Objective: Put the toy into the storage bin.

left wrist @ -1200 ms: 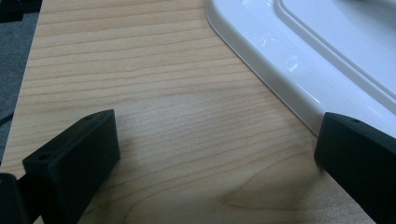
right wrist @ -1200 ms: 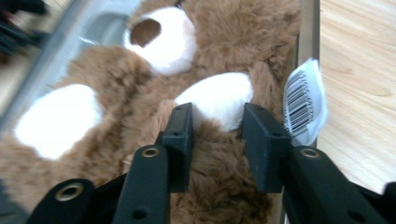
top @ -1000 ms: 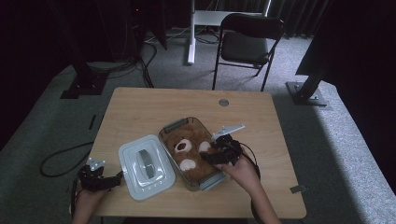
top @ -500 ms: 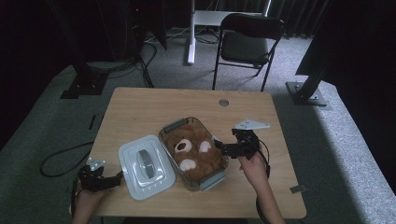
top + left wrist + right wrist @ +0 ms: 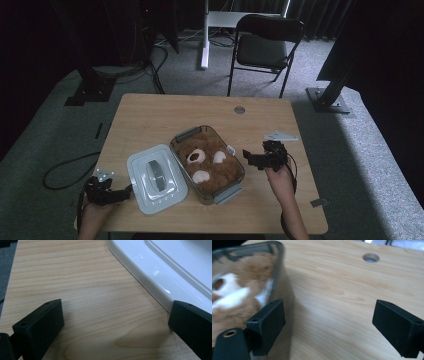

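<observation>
Beside the clear container [image 5: 207, 164] with the teddy bear [image 5: 206, 161], right tongs [image 5: 251, 159] just spread, empty; left tongs [image 5: 126, 190] released near the white lid [image 5: 156, 178].

We see a light wooden table [image 5: 165, 115] with a small round hole [image 5: 239, 109] near its far edge, standing on grey carpet [image 5: 45, 145]. Beyond it we find a black folding chair [image 5: 267, 47] and the white foot of a stand [image 5: 204, 62]. Dark curtains close the back. Black cables [image 5: 62, 170] trail across the carpet at left, and black metal bases [image 5: 87, 90] sit on both sides.
</observation>
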Motion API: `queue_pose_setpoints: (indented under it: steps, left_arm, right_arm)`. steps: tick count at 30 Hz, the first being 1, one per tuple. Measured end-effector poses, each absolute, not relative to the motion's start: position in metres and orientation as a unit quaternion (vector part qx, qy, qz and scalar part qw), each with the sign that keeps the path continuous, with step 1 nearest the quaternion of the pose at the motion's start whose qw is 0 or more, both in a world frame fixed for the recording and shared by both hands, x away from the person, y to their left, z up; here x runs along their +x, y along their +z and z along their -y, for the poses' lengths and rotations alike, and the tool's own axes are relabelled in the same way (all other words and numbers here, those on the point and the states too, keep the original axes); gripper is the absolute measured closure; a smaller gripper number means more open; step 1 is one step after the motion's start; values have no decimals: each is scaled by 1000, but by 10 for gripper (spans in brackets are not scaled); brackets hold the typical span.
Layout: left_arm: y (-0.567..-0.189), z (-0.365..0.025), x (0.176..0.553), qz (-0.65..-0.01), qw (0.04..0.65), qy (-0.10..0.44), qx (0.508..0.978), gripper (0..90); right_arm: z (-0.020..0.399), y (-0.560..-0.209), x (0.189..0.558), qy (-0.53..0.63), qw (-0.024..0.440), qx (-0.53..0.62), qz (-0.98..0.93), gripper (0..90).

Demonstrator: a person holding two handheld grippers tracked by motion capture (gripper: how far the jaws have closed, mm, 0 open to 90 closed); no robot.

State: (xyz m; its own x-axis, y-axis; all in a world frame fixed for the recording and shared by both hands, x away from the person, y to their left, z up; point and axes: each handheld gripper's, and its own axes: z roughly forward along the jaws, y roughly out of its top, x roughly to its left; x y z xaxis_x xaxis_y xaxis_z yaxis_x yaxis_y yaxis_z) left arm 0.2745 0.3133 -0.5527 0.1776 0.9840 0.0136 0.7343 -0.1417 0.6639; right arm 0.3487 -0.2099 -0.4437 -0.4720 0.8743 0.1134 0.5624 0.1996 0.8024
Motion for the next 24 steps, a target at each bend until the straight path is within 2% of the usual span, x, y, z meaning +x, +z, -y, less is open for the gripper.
queue_pose_setpoints:
  steps: [2, 13, 24]
  left_arm:
    - [-552, -311, 274, -599, 267, 227, 720, 8]
    - [-536, -301, 269, -597, 281, 229, 716, 8]
    - [-522, -270, 268, -575, 325, 205, 722, 8]
  right_arm:
    - [214, -450, 351, 413, 173, 485, -751, 105]
    - [228, -483, 359, 393, 154, 515, -746, 105]
    - [228, -490, 359, 377, 169, 515, -751, 106]
